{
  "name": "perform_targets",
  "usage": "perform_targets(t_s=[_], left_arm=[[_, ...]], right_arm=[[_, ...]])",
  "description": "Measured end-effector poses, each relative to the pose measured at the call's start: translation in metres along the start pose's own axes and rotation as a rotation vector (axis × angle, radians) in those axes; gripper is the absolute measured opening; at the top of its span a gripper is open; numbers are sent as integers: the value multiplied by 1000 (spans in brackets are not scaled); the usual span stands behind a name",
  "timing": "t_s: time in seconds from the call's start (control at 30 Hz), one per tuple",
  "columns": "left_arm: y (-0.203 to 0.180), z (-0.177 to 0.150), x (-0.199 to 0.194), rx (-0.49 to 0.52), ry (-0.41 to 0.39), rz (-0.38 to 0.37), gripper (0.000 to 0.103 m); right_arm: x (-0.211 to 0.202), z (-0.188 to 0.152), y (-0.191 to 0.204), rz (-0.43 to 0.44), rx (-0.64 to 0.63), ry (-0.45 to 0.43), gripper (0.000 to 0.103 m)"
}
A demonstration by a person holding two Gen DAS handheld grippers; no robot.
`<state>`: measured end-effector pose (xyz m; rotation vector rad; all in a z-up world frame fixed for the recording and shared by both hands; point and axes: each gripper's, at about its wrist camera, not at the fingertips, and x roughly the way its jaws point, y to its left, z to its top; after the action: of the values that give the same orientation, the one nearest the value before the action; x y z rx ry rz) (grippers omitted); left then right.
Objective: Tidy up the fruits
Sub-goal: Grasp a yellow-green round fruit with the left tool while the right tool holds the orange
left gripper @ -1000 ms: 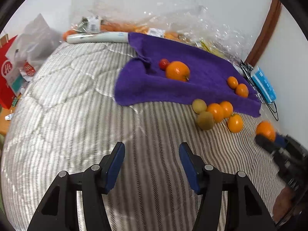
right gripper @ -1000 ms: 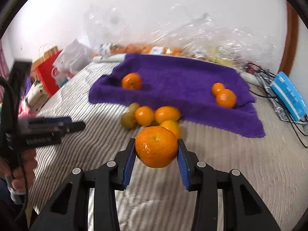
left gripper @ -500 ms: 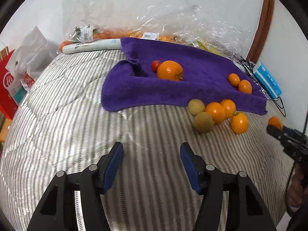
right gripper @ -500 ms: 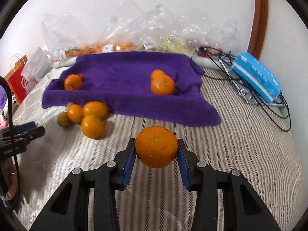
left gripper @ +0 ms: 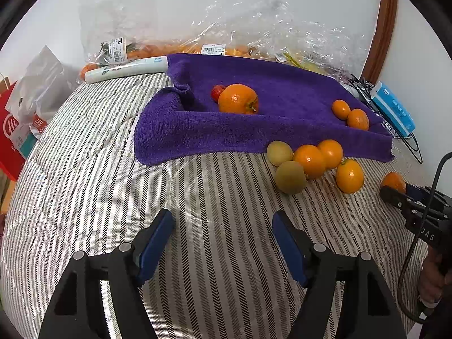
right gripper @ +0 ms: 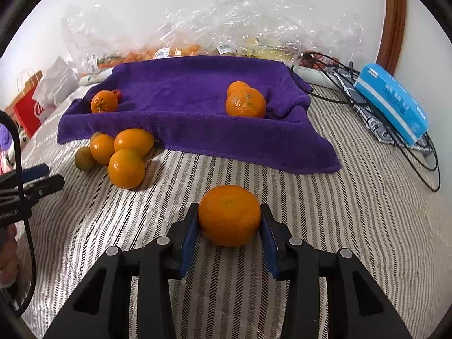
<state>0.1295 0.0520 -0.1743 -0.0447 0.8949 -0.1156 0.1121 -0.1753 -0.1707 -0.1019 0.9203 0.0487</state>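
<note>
On the bed (right gripper: 353,226), a towel (right gripper: 197,130) bearing fruit lies behind a cluster of oranges (right gripper: 121,152), bags (right gripper: 197,36) farther back.

White "Hi" shows on the red paper bag (left gripper: 10,138); barcode labels on the plastic wrap (left gripper: 213,48) are unreadable

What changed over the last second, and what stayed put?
The right gripper, still clamping its orange, swung toward the purple towel's right end. The left gripper, empty, has just been opening its jaws wider. The loose fruit pile and the towel's fruit stayed put.
</note>
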Motion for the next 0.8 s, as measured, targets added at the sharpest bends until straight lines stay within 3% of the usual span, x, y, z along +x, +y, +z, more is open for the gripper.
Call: perform_targets(t_s=[0.8], left_arm=[[-19, 13, 8, -94, -5, -106, 67]], right_arm=[[-2, 3, -24, 45, 57, -20, 41]])
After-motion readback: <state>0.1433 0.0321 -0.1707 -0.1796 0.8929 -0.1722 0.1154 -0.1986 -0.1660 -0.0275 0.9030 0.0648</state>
